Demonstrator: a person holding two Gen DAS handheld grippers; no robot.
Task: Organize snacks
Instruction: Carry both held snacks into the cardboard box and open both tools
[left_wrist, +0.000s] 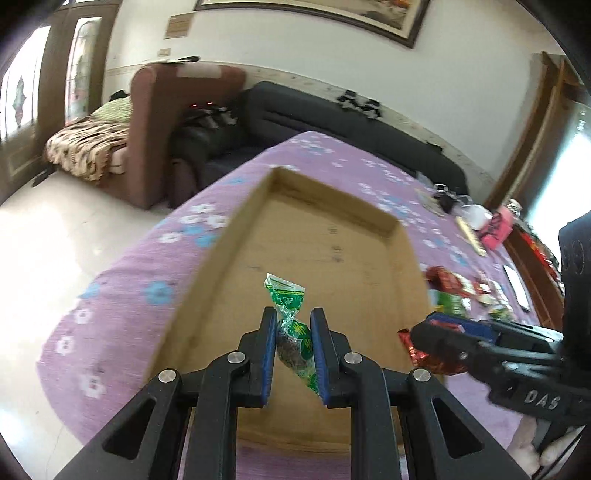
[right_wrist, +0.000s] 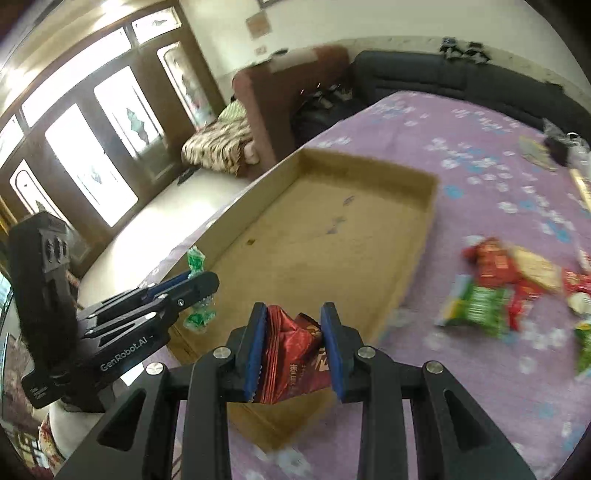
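Currently the left gripper (left_wrist: 293, 332) pinches one green twist-wrapped snack (left_wrist: 293, 328) between its blue pads; the snack's long axis runs up and away from the camera, its twisted end pointing over the cardboard tray (left_wrist: 391, 225), its lower end cut off behind a finger. The right gripper (right_wrist: 294, 332) clamps one red foil packet (right_wrist: 291, 354), its long axis sloping down toward the camera, lower edge hidden by the linkage. One tray lies on the purple flowered cloth (right_wrist: 461, 147), its floor bare. A loose pile of red and green snacks (right_wrist: 495, 284) lies right of it, too blurred to count.
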